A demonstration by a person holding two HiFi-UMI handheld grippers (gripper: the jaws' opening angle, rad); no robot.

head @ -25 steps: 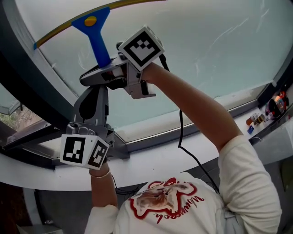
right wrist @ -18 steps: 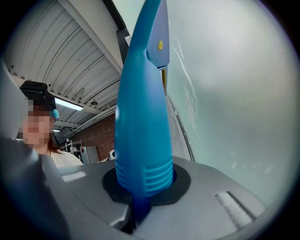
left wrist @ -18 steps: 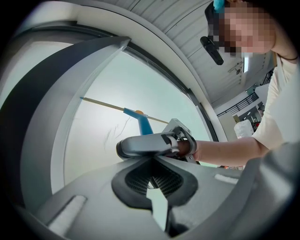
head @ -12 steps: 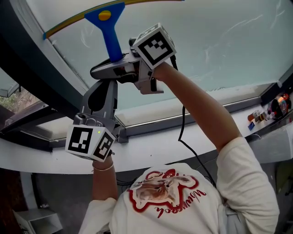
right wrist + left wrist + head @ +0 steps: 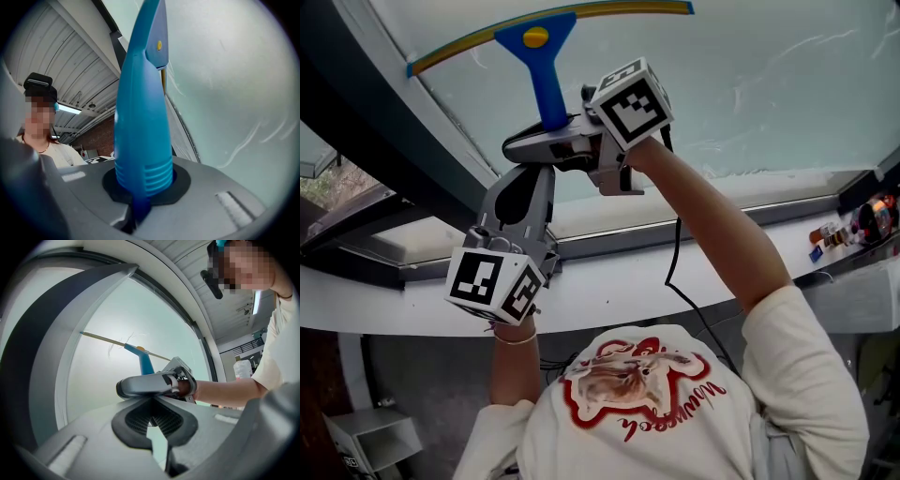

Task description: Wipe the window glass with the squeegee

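the right hand-held gripper (image 5: 551, 139) is clamping the blue squeegee (image 5: 542, 66) low on its handle, likely so the blade (image 5: 609, 11) is lying flat high on the window glass (image 5: 750, 84). the left hand-held gripper (image 5: 523, 183), clenched empty, is sitting just beneath, seemingly bracing it.

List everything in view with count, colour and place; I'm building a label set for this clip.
squeegee: one, blue handle, yellow blade, blade on the glass at the top
window glass: one pane, pale, streaked, ahead
window frame: one, dark, left of the glass
sill: one, white, below the glass
small items: several, red and orange, far right ledge, too small to name
cable: one, black, hanging under the right arm
box: one, grey, bottom left
shirt: one, white with red print, bottom
left gripper: grey, shut, empty, just below the right one
right gripper: grey, shut on the squeegee handle
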